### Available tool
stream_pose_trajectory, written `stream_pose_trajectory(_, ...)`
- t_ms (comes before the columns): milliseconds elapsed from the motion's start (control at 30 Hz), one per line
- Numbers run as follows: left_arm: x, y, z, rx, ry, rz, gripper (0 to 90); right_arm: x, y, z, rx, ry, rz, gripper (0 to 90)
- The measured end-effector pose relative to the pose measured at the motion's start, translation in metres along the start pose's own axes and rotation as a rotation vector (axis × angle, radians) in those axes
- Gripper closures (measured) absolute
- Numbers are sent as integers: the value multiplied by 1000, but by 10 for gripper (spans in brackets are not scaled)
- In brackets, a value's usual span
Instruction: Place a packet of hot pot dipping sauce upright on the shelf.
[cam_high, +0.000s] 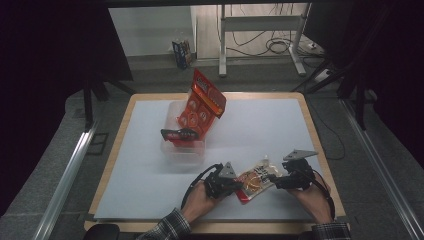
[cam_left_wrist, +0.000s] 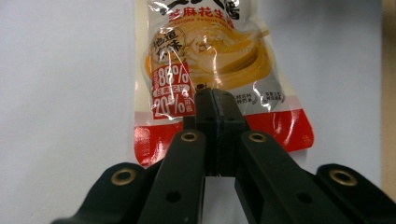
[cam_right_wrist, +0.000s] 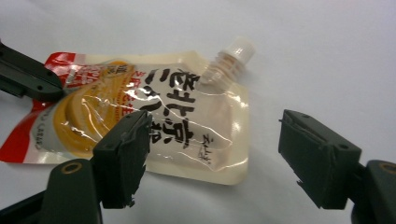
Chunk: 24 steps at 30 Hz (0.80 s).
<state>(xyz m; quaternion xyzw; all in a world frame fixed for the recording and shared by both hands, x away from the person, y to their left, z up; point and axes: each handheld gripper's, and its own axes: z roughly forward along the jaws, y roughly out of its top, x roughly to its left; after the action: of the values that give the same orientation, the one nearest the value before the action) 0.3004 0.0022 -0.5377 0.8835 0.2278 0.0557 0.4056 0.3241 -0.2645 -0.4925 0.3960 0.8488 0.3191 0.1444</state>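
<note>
Nearest the camera, 2 hands work the sauce pouch (cam_high: 254, 183), which lies flat near the front edge of the table (cam_high: 150, 165). Left gripper (cam_left_wrist: 212, 100) has its jaws pressed together on the pouch's red bottom edge; right gripper (cam_right_wrist: 212, 161) stands spread by the end with the spout (cam_right_wrist: 232, 53), pinching nothing. That thin-edge grip could slip if pulled. Farther back, an orange packet (cam_high: 202, 107) leans in a clear bin (cam_high: 182, 147).

Sauce pouch (cam_left_wrist: 205, 56), near the bench's front edge: red panel reads "88%" and "20%"; above it Chinese characters "多麻花生"; large black characters across the clear upper part, unreadable.
</note>
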Motion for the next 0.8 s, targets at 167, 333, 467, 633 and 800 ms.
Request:
stream_pose_trajectory(167,-3,0,0,12,16,19,900,-2,-1,8,24,45,32,219)
stream_pose_trajectory(333,-2,-1,-1,9,5,20,900,-12,-4,19,41,130,111,219)
stream_pose_trajectory(467,-1,-1,-2,14,3,20,900,-16,-3,24,45,236,168,291)
stream_pose_trajectory(633,-1,-1,-2,19,1,22,900,-19,-1,24,35,262,197,370)
stream_pose_trajectory(800,-2,0,-3,31,7,37,900,-27,-3,29,29,309,226,428)
